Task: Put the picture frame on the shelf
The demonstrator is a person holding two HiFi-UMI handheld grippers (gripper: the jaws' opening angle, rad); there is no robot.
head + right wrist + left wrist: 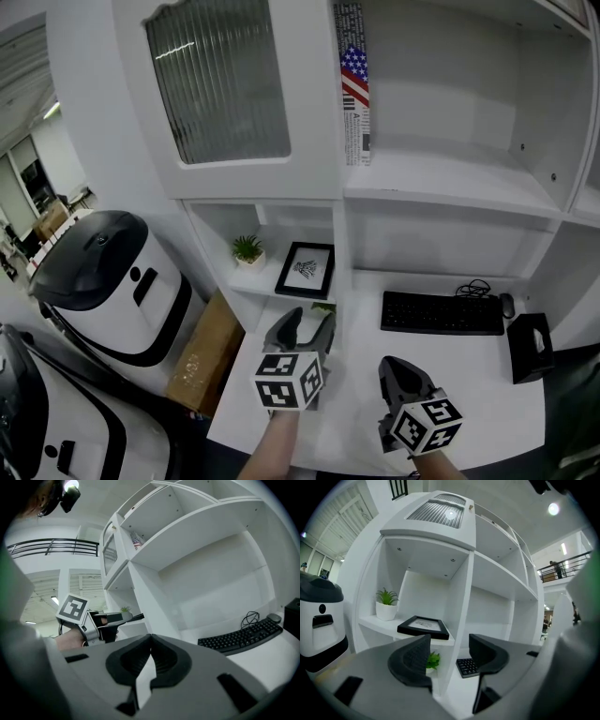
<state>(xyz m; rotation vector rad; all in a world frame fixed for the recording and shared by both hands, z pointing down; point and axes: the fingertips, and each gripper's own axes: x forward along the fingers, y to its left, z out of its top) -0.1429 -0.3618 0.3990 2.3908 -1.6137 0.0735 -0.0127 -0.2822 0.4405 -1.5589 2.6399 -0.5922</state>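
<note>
A black picture frame point(306, 270) lies on the small white shelf point(255, 283) in the left compartment, next to a little potted plant point(248, 249). In the left gripper view the picture frame point(423, 626) rests flat on the shelf point(375, 625) just beyond my jaws. My left gripper point(308, 328) hangs below and in front of the shelf, open, with nothing between its fingers point(410, 660). My right gripper point(405, 377) is held low over the desk, shut and holding nothing; its fingertips point(150, 641) touch.
A black keyboard point(442, 313) with a mouse point(507, 305) and a black box point(532, 346) lie on the white desk point(356, 412). A second small plant point(432, 661) sits under the shelf. A white-and-black machine point(103, 281) and a cardboard box point(204, 353) stand at left.
</note>
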